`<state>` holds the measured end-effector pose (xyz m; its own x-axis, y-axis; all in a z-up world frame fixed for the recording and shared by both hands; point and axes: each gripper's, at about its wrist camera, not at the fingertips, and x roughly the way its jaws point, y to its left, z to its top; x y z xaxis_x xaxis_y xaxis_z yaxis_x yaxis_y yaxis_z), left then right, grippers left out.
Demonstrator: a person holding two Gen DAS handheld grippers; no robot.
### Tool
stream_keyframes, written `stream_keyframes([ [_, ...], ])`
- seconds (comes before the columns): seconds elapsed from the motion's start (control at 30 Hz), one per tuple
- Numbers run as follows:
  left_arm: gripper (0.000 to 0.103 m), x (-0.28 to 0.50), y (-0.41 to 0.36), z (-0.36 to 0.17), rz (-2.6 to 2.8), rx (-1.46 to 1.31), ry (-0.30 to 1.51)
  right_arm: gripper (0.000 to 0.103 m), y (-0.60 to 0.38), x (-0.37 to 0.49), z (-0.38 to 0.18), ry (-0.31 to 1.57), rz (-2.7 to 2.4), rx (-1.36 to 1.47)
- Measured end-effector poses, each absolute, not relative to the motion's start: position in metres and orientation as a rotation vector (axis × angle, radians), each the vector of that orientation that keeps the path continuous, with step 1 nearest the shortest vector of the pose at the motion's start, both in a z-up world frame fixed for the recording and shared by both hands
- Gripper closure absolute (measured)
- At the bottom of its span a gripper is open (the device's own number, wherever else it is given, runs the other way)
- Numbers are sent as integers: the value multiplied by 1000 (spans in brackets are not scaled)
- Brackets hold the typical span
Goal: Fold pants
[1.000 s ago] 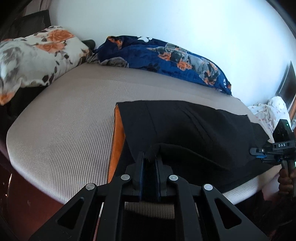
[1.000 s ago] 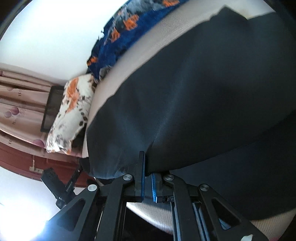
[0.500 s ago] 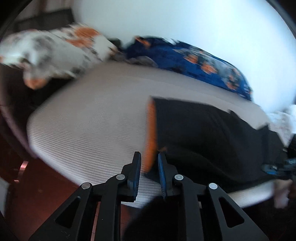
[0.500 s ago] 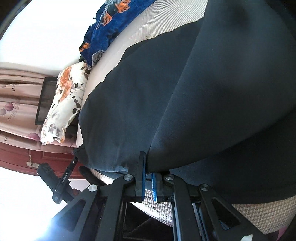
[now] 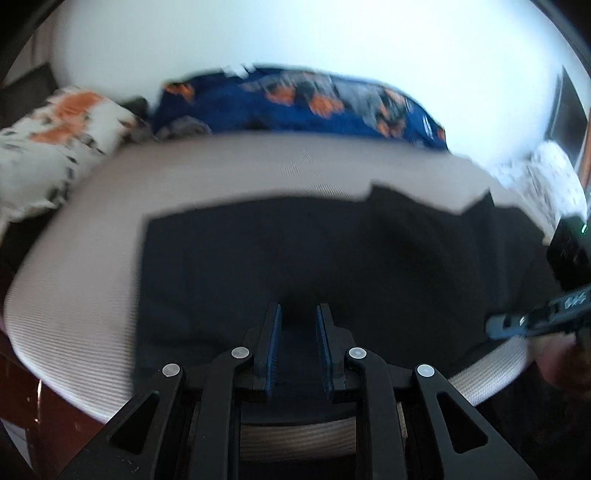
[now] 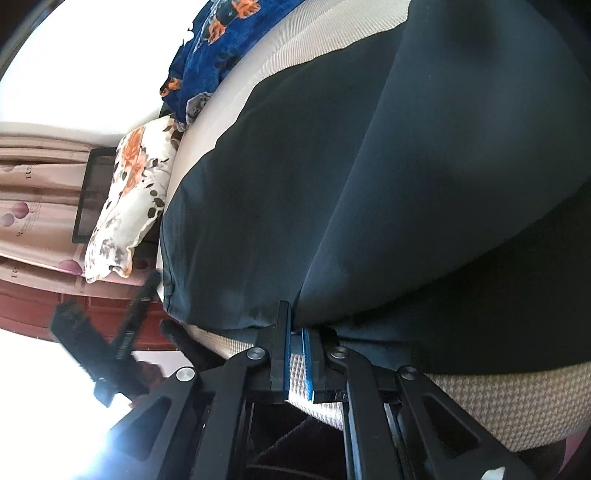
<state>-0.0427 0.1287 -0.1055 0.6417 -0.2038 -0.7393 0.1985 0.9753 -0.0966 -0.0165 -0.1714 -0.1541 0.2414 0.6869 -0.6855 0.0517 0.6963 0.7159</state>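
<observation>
- While the black pants (image 5: 332,258) lie spread flat across the beige mattress (image 5: 221,173), their near edge reaching the side closest to me, I work both grippers along that edge.
- My right gripper (image 6: 298,325) is pinching a fold of the pants' cloth at the mattress edge, its blue pads (image 6: 306,354) nearly pressed together, with dark fabric bunching just above the tips.
- My left gripper (image 5: 297,317) hovers over the pants near their left end, its jaws standing a little apart with nothing clamped between them; the view from that wrist is blurred.
- From the left wrist, the right gripper appears at the far right, a hand (image 5: 565,362) below it.
- Beyond the pants, a blue floral blanket (image 5: 303,103) lies along the white wall (image 5: 295,33).
- A white pillow with orange flowers (image 5: 55,140) sits at the mattress's left end, near a curtain (image 6: 33,184).
</observation>
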Motion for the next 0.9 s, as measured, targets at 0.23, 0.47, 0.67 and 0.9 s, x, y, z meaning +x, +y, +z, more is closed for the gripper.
stream_keyframes([
  [0.23,80,-36,133,-113,-250,-78,873,92,-195,-19,-157,1224,519,823],
  [0.47,80,-33,133,-115,-252,-85,879,73,-304,-9,-141,973,373,978],
  [0.67,79,-33,133,-115,-252,-78,883,73,-410,10,-139,787,232,1059],
  [0.9,79,-32,131,-115,-239,-63,891,76,-498,26,-151,679,80,1139],
])
